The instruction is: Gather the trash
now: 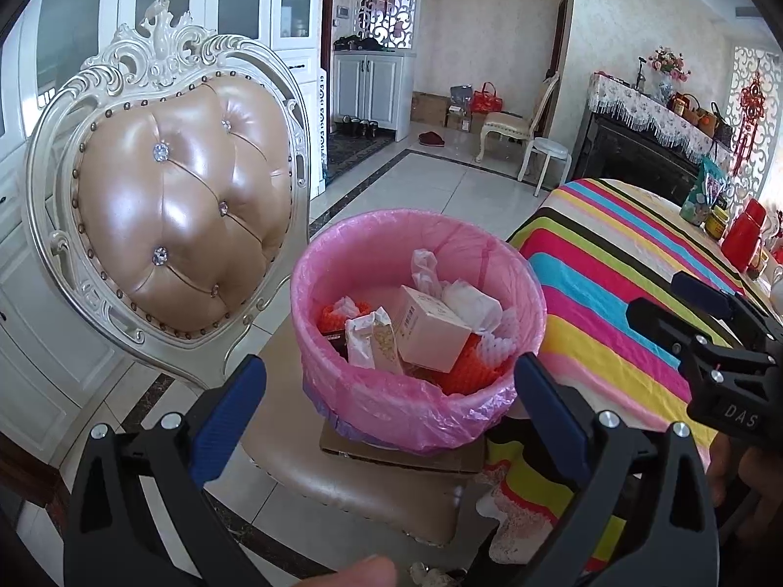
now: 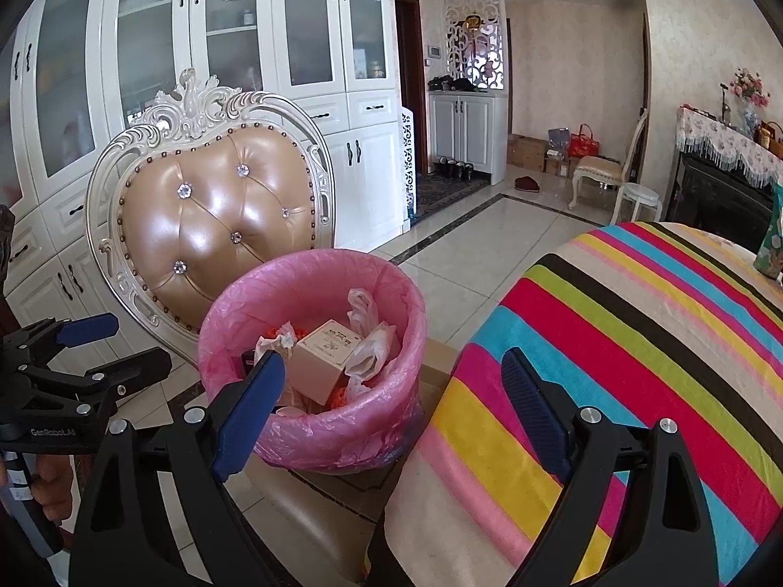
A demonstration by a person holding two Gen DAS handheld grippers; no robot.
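Over on the left, the ornate chair (image 1: 166, 215) fills the nine o'clock side, its tufted tan back upright, and on its seat sits the pink-lined trash bin (image 1: 416, 391), perched on a flat piece of cardboard (image 1: 401, 457). The left hand-held gripper (image 1: 391, 406) has its blue pads spread wide, nothing between them but air, and the bin lies dead ahead at twelve o'clock, its near rim framed right between the two fingers. Inside, a pink box (image 1: 430, 330) lies tilted, long axis running roughly ten to four, with crumpled white wrappers and orange foam netting packed around it. Shift to the right wrist view: the right hand-held gripper (image 2: 391, 406) is also released, jaws at full spread and empty, and here the bin (image 2: 313, 420) sits off toward eleven o'clock, partly behind the left-side finger. So, as I read it, the left hand is the one squared up on the bin, the right is offset toward the surface. That surface, draped in a bright striped cloth (image 2: 611, 367), bulges in at three o'clock, its edge just beside the bin. No loose trash shows on the cloth from here; jars and a packet stand far back. Beyond: pale tiled floor, white glass-front cabinets, a second chair well apart.
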